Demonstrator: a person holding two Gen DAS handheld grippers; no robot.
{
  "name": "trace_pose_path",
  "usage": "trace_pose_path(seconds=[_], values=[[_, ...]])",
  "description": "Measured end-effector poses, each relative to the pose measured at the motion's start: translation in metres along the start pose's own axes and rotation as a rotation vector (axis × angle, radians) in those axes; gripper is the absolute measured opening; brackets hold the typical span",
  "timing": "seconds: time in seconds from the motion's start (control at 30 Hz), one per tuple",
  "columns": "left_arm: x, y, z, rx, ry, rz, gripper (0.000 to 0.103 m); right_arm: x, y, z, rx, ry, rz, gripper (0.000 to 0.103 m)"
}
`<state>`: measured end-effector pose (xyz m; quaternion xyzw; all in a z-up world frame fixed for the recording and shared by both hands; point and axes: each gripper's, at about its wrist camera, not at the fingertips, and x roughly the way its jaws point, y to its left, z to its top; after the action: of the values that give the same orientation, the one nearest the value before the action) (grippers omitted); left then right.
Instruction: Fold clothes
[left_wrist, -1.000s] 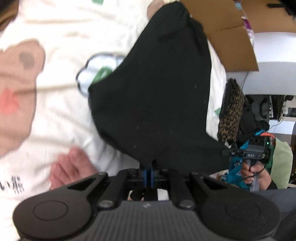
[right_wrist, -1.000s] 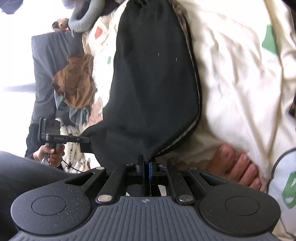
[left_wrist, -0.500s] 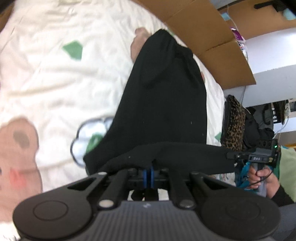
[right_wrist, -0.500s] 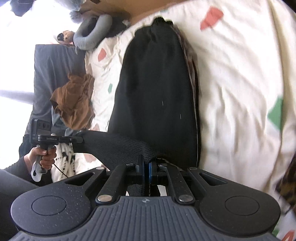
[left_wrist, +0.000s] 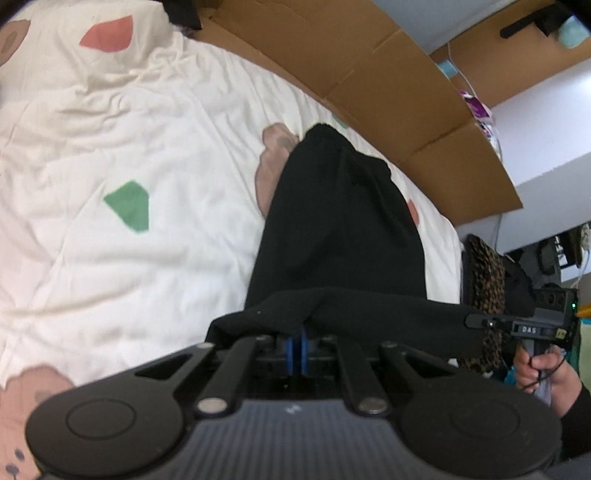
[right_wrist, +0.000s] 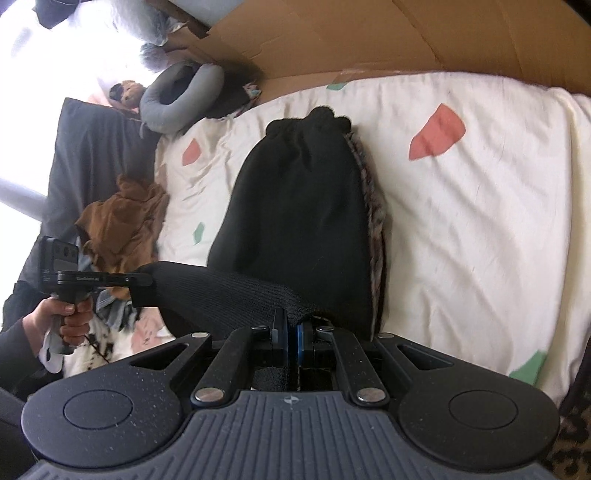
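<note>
Both claws, left (left_wrist: 297, 341) and right (right_wrist: 291, 332), are pinching the garment's (left_wrist: 340, 229) near hem shut-tight, stretching it above the bed (left_wrist: 147, 155); fold is underway, not yet laid.

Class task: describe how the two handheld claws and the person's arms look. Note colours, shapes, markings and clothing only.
Each claw, left claw and right claw, has a black ribbed body, round discs, silver-riveted linkage bars and blue finger pads. The hands emerge from dark sleeves. White lettering marks the handles.

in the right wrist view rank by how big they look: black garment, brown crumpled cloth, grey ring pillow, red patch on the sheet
1. black garment
2. brown crumpled cloth
3. grey ring pillow, farther away, so unsure against the cloth
4. red patch
</note>
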<state>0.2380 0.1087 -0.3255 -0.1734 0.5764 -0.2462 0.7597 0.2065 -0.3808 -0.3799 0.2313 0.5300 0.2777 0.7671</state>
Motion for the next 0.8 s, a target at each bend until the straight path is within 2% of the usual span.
trace_pose_path(seconds=[0.4, 0.6, 0.7, 0.8], values=[[0.026, 0.004, 0.026, 0.029, -0.039, 0.019, 0.005, 0.017, -0.01, 0.015, -0.002, -0.024, -0.064, 0.003], [0.025, 0.004, 0.032, 0.038, -0.063, 0.009, 0.005, 0.019, -0.011, 0.019, 0.0, -0.04, -0.072, 0.003], [0.028, 0.007, 0.033, 0.034, -0.068, 0.013, 0.005, 0.021, -0.013, 0.023, -0.001, -0.05, -0.077, 0.003], [0.037, 0.017, 0.034, -0.013, -0.064, 0.013, 0.006, 0.027, -0.018, 0.024, 0.009, -0.062, -0.09, 0.003]])
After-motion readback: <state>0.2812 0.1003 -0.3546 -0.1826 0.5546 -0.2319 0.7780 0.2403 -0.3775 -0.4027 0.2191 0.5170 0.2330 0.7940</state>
